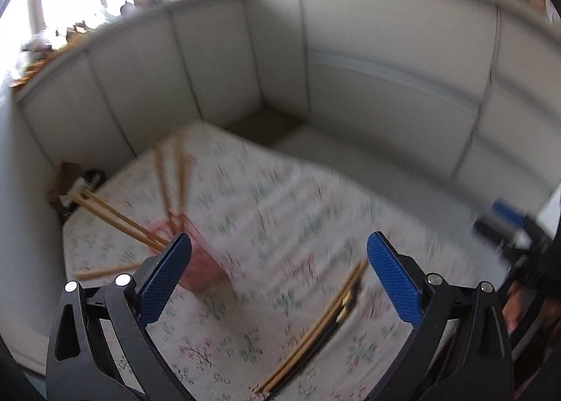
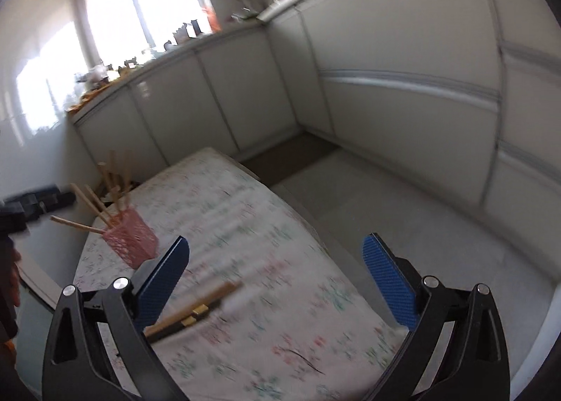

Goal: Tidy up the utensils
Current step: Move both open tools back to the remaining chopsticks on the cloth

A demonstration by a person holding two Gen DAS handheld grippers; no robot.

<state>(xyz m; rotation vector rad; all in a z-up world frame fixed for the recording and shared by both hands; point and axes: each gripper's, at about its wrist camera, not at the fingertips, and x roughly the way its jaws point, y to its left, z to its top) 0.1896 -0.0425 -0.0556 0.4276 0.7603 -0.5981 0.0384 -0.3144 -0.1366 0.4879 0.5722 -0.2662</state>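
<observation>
Both grippers spread wide and empty, loose chopsticks on floral tablecloth, pink holder beside.

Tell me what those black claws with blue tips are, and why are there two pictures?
Those are grabbers, not a robot: a person holds one in each hand. Each has a small camera looking along its two blue fingers, so there is one picture per hand. The left gripper and the right gripper both stand wide open and hold nothing. Below them is a table with a flowery tablecloth. On it stands a pink mesh holder with wooden chopsticks sticking out. More loose chopsticks lie flat on the cloth. The pictures are smeared, so small details are hard to tell.
</observation>
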